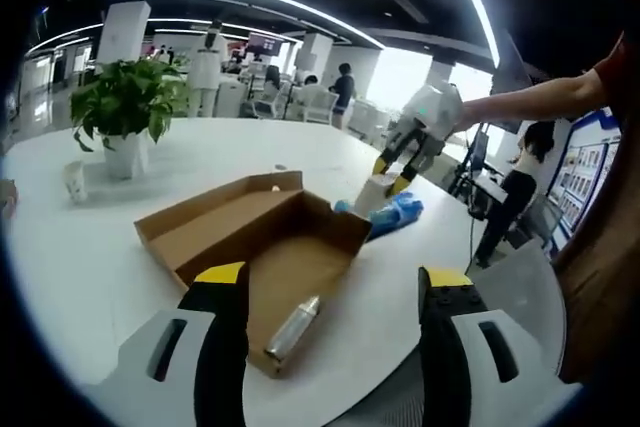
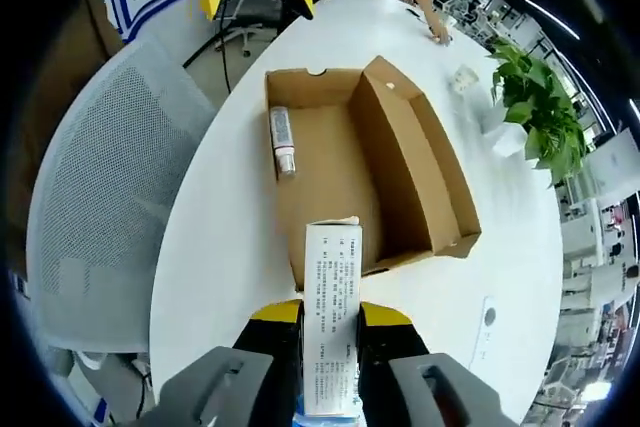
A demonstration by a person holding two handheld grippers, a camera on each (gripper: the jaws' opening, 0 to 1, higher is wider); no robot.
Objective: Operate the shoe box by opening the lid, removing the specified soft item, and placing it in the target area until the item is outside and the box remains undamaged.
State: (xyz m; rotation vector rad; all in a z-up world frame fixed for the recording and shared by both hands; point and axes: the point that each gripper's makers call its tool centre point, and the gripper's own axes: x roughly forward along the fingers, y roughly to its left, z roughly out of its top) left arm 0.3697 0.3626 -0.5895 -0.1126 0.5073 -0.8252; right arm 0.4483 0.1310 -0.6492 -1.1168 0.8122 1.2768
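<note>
The right gripper is clamped on a small white carton with printed text down its face, the two yellow-tipped jaws pressing its long sides; the carton stands up between them and reaches forward over the near edge of the open shoe box; seen from the left gripper view, this same gripper hangs above the far corner of the box with the white carton in its grip, and a crumpled blue soft item lies on the white table just beside and below it, outside the box; whether the carton touches the blue item I cannot tell. Ahead of the right gripper the brown cardboard box lies with its lid folded out to the right; a small silver and white bottle lies on its side on the box floor, towards the far left corner. The left gripper has its jaws wide apart and holds nothing; between them lies the near end of the shoe box with the bottle in it. Further out, to the left, a potted plant stands on the table; a grey mesh chair sits left of the right gripper, beside the table edge.
</note>
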